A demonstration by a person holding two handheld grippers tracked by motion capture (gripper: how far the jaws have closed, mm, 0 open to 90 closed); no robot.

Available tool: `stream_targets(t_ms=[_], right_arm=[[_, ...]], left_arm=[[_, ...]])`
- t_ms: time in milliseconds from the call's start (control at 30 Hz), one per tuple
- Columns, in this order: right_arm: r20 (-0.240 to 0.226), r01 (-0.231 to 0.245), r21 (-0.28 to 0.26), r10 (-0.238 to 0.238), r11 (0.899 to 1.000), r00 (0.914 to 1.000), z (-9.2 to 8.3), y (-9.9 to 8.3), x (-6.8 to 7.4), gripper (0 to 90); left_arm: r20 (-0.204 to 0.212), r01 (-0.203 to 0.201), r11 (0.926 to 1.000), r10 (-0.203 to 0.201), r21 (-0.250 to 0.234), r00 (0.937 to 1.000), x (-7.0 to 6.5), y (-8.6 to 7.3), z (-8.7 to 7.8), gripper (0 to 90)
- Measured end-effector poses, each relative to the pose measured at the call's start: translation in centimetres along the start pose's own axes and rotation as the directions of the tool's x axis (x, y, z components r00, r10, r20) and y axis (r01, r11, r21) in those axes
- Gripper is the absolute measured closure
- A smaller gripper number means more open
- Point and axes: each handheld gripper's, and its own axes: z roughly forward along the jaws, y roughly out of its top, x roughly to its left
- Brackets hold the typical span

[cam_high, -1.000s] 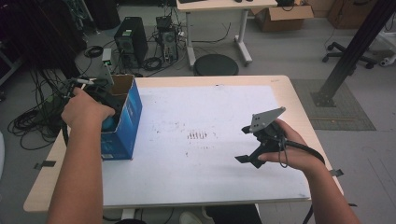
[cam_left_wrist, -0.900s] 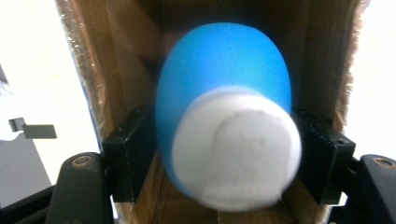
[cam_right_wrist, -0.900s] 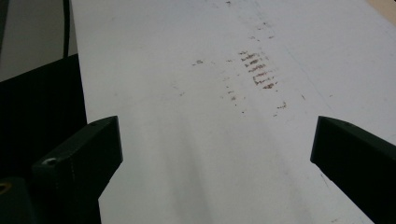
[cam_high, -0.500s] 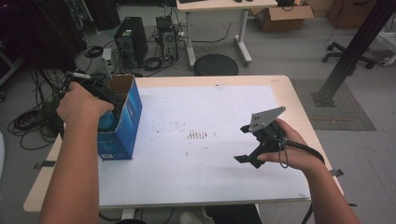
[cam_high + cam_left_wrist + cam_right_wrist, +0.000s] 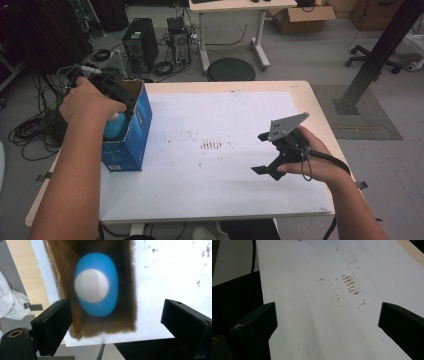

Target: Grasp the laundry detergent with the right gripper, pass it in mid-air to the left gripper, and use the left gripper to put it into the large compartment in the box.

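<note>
A blue carton (image 5: 131,140) with its top open stands at the left of the white sheet (image 5: 225,115). A blue bottle (image 5: 115,128) with a white cap (image 5: 92,285) stands inside it. My left gripper (image 5: 121,101) hangs just above the carton's mouth and points down into it. In the left gripper view its jaws (image 5: 116,312) have just been opening and stand wide, above the bottle (image 5: 100,306) and apart from it. My right gripper (image 5: 260,154) hovers open over the right of the sheet, with only bare sheet between its jaws (image 5: 327,315).
Small dark marks (image 5: 211,145) dot the middle of the sheet. The wooden table edge (image 5: 320,105) runs along the right. On the floor beyond are a computer tower (image 5: 141,44), cables (image 5: 30,130), a round black stool (image 5: 231,69) and another desk (image 5: 235,6).
My left hand has risen out of the carton and drifted slightly left, leaving the bottle inside. The right hand has stayed put.
</note>
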Motion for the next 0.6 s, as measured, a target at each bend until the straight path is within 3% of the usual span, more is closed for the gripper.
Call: stream_targets(t_ms=[333,533,600], right_arm=[[0.015,0.002,0.000,-0.002,1.000,0.9999,-1.1,0.1,0.0,2.4],[0.027,0.001,0.006,-0.001,1.000,0.9996,-1.8,0.1,-0.1,2.3],[0.030,0.001,0.009,-0.001,1.000,0.9995,-2.0,0.1,-0.2,2.3]], left_arm=[[-0.020,-0.079,0.9969,0.079,-0.009,0.9967,-2.7,-0.2,-2.1,3.3],[-0.045,-0.141,0.9891,0.139,-0.041,0.9892,-4.9,-0.4,-3.1,0.3],[-0.046,-0.180,0.9819,0.178,-0.057,0.9830,-5.9,-0.5,-3.5,0.3]])
